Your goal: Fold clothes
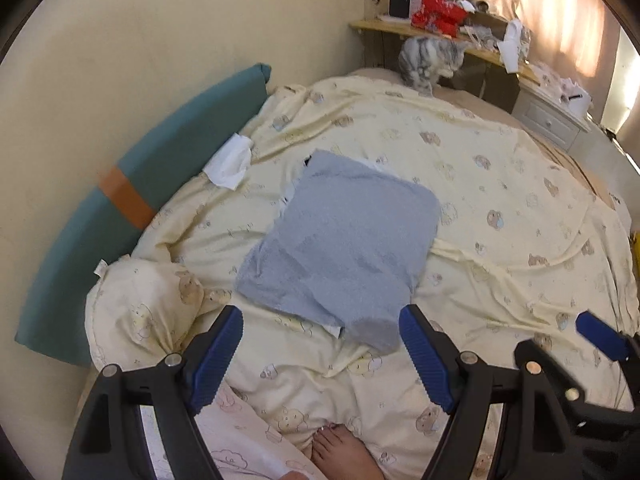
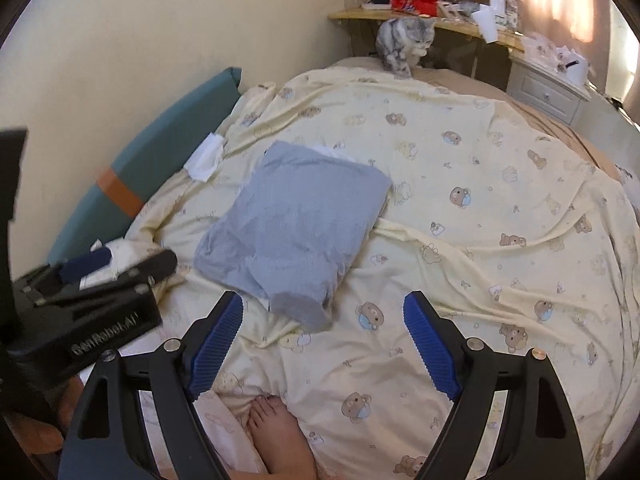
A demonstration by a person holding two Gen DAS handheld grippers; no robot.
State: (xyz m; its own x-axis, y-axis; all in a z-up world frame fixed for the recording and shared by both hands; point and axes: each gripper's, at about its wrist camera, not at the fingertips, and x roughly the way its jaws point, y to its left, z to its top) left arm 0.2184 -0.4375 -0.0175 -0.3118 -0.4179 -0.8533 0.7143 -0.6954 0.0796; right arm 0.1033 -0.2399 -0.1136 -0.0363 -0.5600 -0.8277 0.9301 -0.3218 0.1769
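Observation:
A folded grey-blue garment (image 1: 344, 240) lies flat on the cream bear-print duvet (image 1: 500, 208), with white cloth showing under its far edge. It also shows in the right wrist view (image 2: 296, 224). My left gripper (image 1: 322, 356) is open and empty, held above the garment's near corner. My right gripper (image 2: 324, 344) is open and empty, just short of the same near corner. The right gripper's blue finger (image 1: 600, 334) shows at the right edge of the left wrist view. The left gripper's body (image 2: 92, 300) shows at the left of the right wrist view.
A grey tabby cat (image 1: 428, 62) sits at the bed's far edge. A teal headboard cushion (image 1: 132, 208) lines the wall on the left. A white cloth (image 1: 230, 162) lies beside it. A cluttered wooden shelf (image 1: 452, 36) and white nightstand (image 1: 552, 116) stand beyond. A bare foot (image 2: 276, 436) rests below.

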